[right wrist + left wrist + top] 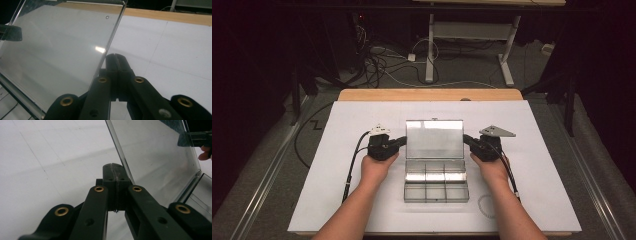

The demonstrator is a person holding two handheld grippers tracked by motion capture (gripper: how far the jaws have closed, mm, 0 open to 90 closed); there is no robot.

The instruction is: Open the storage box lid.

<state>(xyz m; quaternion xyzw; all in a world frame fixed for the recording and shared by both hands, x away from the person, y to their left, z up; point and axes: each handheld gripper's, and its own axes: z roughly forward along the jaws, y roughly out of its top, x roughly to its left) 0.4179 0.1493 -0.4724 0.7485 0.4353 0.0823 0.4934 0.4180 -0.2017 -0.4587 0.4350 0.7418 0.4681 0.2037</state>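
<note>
Clear plastic organiser box (436,186) at the middle of the white counter (337,200), its tray divided into two rows of three compartments and its hinged lid (434,139) raised on the far side. Left hand-held gripper (402,141), held in the person's left hand (376,167), lies just beside the lid's left edge; its jaws are clenched together with nothing between them. In the left gripper view the closed jaw tips (115,170) sit close against the lid's edge (125,165); contact cannot be told. Right hand-held gripper (467,140), in the right hand (492,167), mirrors it at the lid's right edge, jaws likewise clenched and empty, tips (115,58) just beside the transparent pane (57,50). Wooden counter edge (427,94) shows beyond the white sheet.
</note>
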